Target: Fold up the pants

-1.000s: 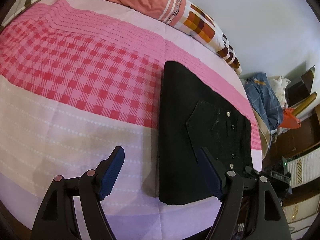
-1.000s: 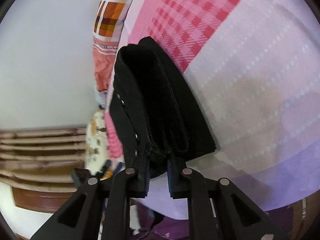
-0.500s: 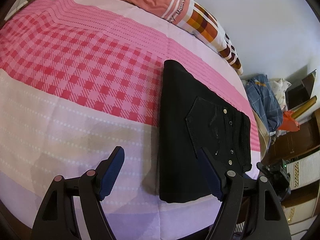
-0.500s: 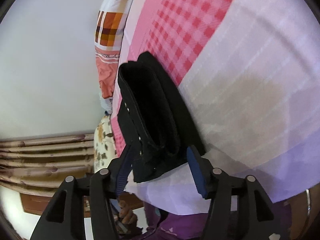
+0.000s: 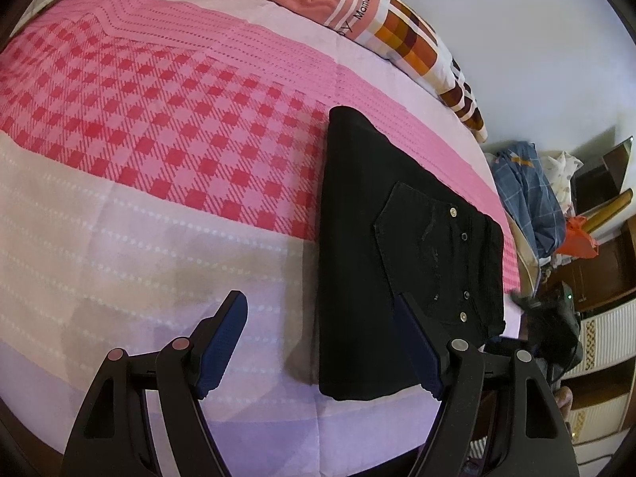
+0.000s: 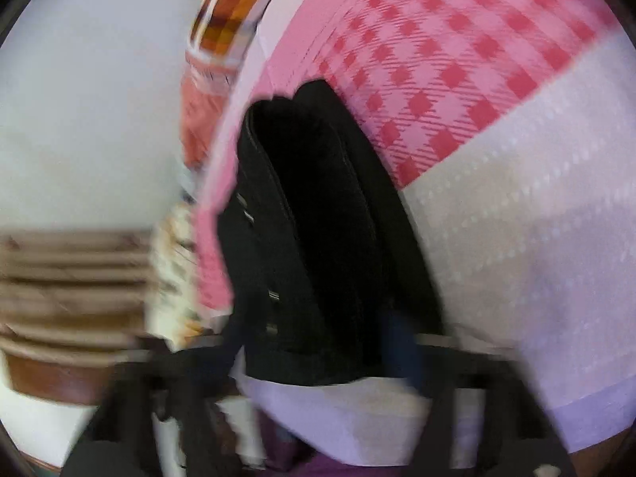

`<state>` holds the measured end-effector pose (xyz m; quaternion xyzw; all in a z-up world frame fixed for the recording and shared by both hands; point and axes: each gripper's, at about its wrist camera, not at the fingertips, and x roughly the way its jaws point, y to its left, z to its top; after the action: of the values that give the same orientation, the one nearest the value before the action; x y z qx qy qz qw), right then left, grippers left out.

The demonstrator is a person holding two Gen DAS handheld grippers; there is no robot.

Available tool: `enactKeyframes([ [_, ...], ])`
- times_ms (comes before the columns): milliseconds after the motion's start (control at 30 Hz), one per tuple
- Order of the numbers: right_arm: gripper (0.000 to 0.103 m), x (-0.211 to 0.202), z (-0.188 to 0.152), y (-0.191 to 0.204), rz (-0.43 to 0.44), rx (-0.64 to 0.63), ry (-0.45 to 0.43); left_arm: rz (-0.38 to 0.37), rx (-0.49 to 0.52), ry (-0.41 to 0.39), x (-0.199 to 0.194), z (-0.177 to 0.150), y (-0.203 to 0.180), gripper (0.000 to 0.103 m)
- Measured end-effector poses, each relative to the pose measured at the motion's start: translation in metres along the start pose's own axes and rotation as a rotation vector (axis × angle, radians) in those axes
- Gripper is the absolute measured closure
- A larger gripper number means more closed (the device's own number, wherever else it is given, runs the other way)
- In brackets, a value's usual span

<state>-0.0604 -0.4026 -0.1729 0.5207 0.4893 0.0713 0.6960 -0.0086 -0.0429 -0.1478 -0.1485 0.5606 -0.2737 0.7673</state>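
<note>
Item: black pants, folded into a compact stack near the bed edge, apparently finished and set down. Left gripper hung wide open, empty, as before. Right gripper, clamped on the stack a second earlier, appeared spread and released; view blurred.

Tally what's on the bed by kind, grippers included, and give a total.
Pants: 1, black, folded
Quilt: 1, rolled at the far edge
Grippers: 2, left gripper and right gripper, the right blurred
Total: 4
</note>
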Motion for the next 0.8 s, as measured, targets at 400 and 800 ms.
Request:
enactKeyframes([
  [400,0.084,-0.048,0.003,-0.011,0.047,-0.008,-0.090,0.025,0.047,-0.046,-0.005,0.006,-0.011,0.027],
  [800,0.083,-0.027,-0.002,-0.025,0.028,0.000,-0.043,0.060,0.091,-0.049,0.000,0.004,-0.016,0.027],
])
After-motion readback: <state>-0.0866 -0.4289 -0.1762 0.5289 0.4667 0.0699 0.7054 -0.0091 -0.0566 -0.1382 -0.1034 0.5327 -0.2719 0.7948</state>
